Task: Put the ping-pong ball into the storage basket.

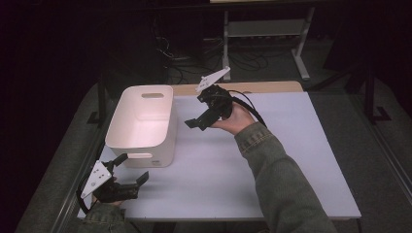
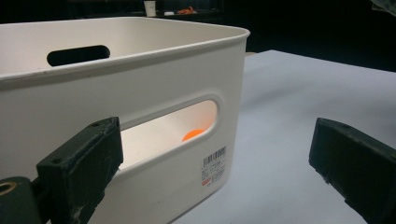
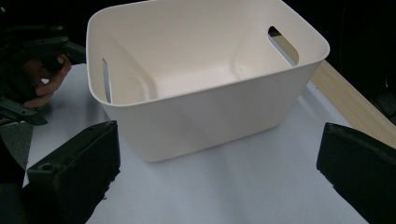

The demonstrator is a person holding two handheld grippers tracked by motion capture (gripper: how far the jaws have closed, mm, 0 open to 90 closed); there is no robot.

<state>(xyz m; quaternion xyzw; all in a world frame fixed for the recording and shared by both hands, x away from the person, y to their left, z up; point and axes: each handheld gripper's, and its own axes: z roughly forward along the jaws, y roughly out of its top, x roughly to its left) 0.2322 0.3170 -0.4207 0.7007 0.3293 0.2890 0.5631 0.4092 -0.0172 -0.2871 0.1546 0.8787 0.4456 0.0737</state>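
A white plastic bin (image 1: 145, 121) with slot handles stands on the left half of the white table (image 1: 291, 160). Through its near handle slot (image 2: 187, 126) a small orange object (image 2: 194, 134) shows inside the bin. My left gripper (image 1: 133, 167) is open at the bin's near end, its jaws wide apart in the left gripper view (image 2: 215, 140), one beside the slot. My right gripper (image 1: 194, 112) is held above the table just right of the bin, open and holding nothing (image 3: 219, 135). The bin's floor (image 3: 196, 77) looks bare where it shows in the right gripper view.
A barcode sticker (image 2: 214, 165) sits on the bin's near wall. A wooden strip (image 1: 262, 87) runs along the table's far edge. Behind it stand a white metal frame (image 1: 265, 29) and floor cables (image 1: 194, 63). The person's left hand (image 3: 44, 79) is beyond the bin.
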